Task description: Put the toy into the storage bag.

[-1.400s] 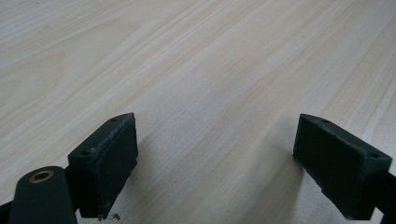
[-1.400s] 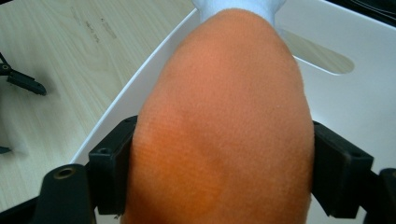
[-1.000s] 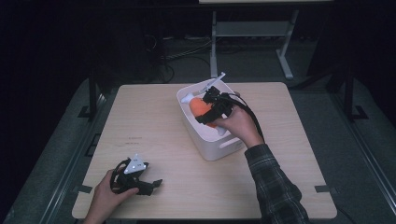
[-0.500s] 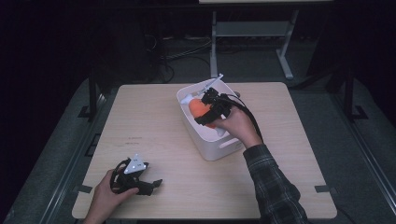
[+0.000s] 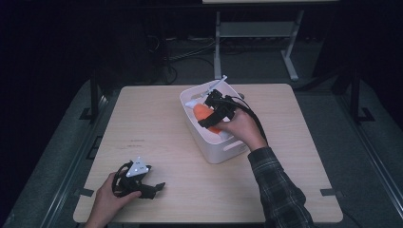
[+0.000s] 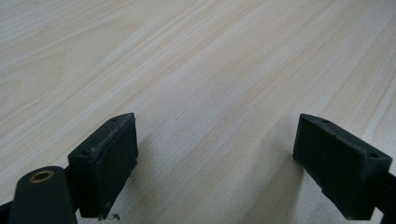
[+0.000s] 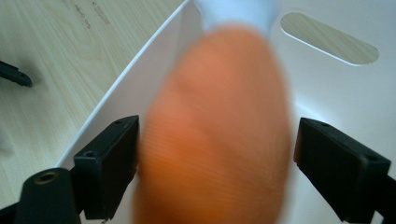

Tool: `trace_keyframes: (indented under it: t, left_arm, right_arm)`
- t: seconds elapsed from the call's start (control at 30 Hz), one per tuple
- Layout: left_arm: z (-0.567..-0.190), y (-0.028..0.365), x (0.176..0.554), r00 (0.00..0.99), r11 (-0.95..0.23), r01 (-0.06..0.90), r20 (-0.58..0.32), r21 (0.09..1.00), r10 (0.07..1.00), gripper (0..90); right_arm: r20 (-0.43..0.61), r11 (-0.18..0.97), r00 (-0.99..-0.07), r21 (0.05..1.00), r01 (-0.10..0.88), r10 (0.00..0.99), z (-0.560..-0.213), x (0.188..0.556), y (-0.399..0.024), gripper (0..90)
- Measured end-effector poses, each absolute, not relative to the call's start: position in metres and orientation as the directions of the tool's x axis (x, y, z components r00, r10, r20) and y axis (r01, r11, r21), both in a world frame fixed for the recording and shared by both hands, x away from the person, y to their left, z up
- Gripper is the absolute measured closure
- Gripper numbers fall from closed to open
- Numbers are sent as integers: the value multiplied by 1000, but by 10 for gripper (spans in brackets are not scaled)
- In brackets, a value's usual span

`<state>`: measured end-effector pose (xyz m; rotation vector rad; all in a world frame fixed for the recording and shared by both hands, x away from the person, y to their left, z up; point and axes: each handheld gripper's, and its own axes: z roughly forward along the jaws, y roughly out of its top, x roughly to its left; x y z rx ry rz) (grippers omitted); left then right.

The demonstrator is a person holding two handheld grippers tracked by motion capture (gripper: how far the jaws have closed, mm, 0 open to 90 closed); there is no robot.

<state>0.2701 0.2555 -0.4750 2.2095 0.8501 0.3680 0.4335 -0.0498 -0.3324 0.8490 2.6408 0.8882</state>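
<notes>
My right gripper (image 5: 209, 121) reaches into a white bin (image 5: 216, 148) at the table's middle right. A rounded orange thing (image 5: 201, 111) sits between its jaws. In the right gripper view that orange thing (image 7: 219, 135) is blurred and lies between the two pads, with a gap to the right pad (image 7: 336, 158). The jaws of the right gripper (image 7: 215, 158) have just been opening. My left gripper (image 5: 154, 189) rests on the table near the front left, and in its own view the left gripper (image 6: 215, 158) stands open over bare wood (image 6: 210, 70).
A pale white-blue item (image 7: 236, 11) lies in the bin beyond the orange thing. The bin wall (image 7: 327, 93) has a slot handle (image 7: 329, 44). Dark floor, cables and a metal stand (image 5: 256, 33) lie behind the table.
In the high view both hands keep their places. The orange thing stays between the right jaws over the bin.
</notes>
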Motion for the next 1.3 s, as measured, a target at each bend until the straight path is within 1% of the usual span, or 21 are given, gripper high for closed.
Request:
trace_keyframes:
  t: [0.3,0.5,1.3]
  left_arm:
    - [-475,255,270,741,-516,463,5,720,672,129]
    - [-475,256,270,741,-516,464,4,720,672,129]
    - [-475,255,270,738,-510,465,1,723,675,129]
  right_arm:
    - [-36,647,-807,619,445,590,-328,430,-53,147]
    - [-33,637,-805,630,443,592,-322,426,-63,147]
    - [-12,556,-768,696,453,641,-309,398,-133,148]
